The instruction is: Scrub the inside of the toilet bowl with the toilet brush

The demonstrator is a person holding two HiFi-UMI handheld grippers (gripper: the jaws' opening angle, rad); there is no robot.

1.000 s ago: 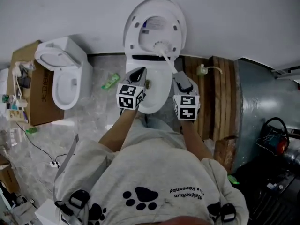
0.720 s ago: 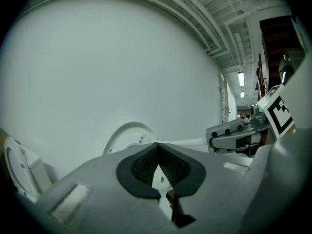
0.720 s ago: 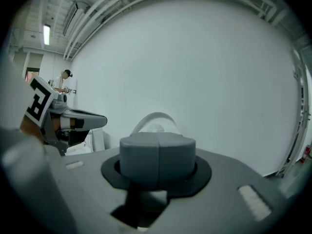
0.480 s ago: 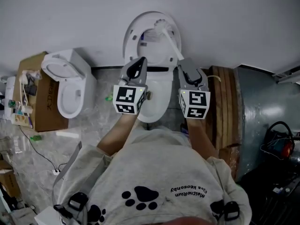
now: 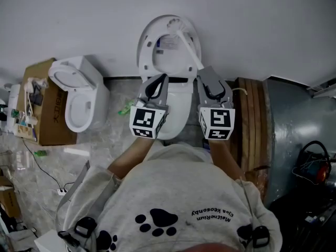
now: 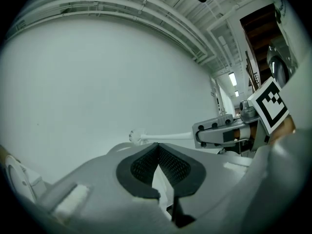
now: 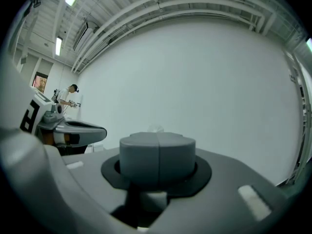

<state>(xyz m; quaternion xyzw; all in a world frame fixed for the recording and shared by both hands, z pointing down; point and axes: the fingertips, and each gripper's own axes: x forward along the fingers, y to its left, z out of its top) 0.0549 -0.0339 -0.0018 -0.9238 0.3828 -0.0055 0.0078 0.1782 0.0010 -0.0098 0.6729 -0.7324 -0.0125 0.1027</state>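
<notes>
Right gripper is clamping the brush, jaws closed on its handle, holding the head up by the lid, above the bowl. Left gripper is hovering pinched together, empty. A hasty downswing is risking striking the rim.

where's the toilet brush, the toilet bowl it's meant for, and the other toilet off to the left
toilet brush (image 5: 190, 50): head view, middle of its white handle
toilet bowl (image 5: 181, 112): head view, front part of the white bowl
other toilet (image 5: 79, 112): head view, its open bowl
</notes>
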